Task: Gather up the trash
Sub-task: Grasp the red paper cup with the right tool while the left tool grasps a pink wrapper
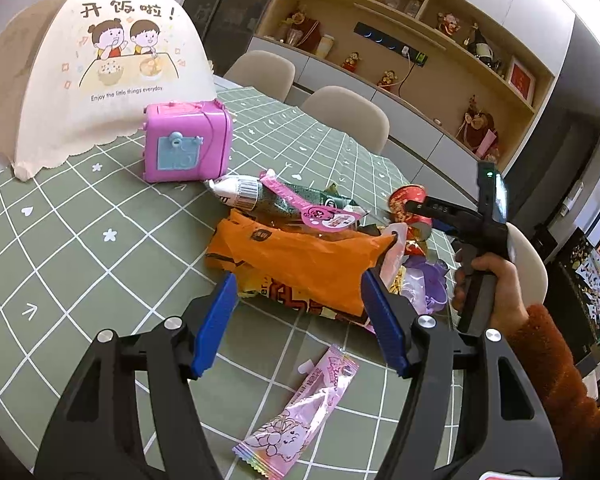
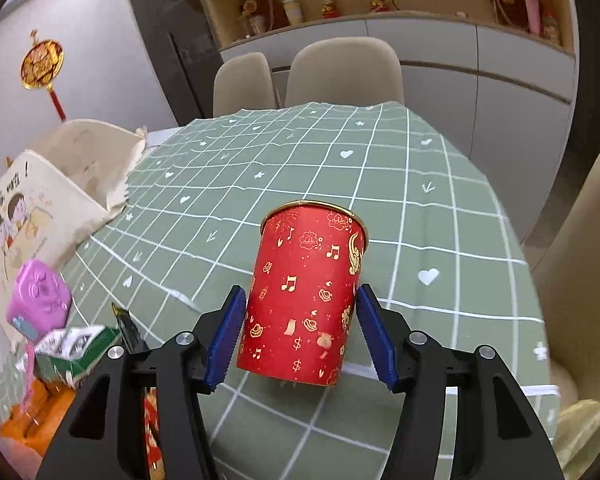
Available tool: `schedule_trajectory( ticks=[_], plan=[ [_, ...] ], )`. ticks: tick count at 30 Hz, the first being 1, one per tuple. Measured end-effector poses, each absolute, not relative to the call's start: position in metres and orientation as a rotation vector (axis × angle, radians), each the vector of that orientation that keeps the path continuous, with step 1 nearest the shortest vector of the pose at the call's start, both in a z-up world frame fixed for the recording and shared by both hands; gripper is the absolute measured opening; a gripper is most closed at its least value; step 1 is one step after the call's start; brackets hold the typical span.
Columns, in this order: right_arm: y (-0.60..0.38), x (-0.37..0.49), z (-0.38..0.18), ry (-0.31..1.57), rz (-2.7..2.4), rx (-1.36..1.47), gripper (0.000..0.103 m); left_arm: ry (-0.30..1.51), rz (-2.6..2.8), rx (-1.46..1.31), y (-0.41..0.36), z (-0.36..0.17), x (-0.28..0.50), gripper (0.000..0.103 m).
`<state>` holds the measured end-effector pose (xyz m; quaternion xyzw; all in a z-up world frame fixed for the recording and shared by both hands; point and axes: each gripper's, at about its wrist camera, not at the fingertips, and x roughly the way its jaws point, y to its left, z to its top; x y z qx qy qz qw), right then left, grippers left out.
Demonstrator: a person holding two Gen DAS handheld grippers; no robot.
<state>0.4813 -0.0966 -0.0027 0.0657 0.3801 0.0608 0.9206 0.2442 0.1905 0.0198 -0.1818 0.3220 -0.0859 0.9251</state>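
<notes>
Left wrist view: left tongs (image 1: 298,300) point down at an angle over the worktop (image 1: 80,248), which has a green grid cloth. Blue pads sit apart w/ nothing pressed between them, so released. Their tips hover just at the near edge of the trash pile: an orange wrapper (image 1: 300,256) on top, a green packet (image 1: 296,200) w/ a pink tag behind it, a purple bit on the right. A pink wrapper (image 1: 300,412) lies alone, nearer the camera, between the tong arms. A pink toy box (image 1: 186,146) stands behind the pile, w/ a cream food cover (image 1: 112,76) beyond it. On the right, a person's hand (image 1: 488,288) in an orange-brown sleeve grips the handle of the right tongs, which reach in toward a red cup (image 1: 410,200) at the pile's far side.

Right wrist view: right tongs (image 2: 300,332) tilt down, w/ the red cup (image 2: 306,296) upright between the pads. Left pad looks to be touching the cup wall; a thin gap shows at the right pad, so not clenched, cup not gripped. Cup stands on the worktop (image 2: 420,208), w/ the pile to the lower left. Beige chairs (image 2: 344,72) at the far edge.
</notes>
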Motion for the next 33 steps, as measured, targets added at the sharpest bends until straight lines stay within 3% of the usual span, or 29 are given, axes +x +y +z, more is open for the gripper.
schedule_trajectory(
  ticks=[11,27,29,31,33],
  plan=[
    [-0.107,0.343,0.054,0.577,0.171,0.046,0.053,0.755,-0.235,-0.312,0.181,0.006,0.251,0.061],
    [-0.102,0.175,0.015,0.483,0.298,0.037,0.053,0.845,-0.147,-0.088,0.147,-0.014,0.200,0.061],
    [-0.105,0.172,0.009,0.492,0.313,0.041,0.053,0.835,-0.125,-0.070,0.143,-0.012,0.200,0.058],
    [-0.107,0.173,0.005,0.501,0.324,0.049,0.053,0.839,-0.119,-0.054,0.138,-0.012,0.204,0.046],
    [-0.106,0.174,0.002,0.507,0.334,0.063,0.053,0.853,-0.105,-0.035,0.133,-0.015,0.210,0.042]
  ],
)
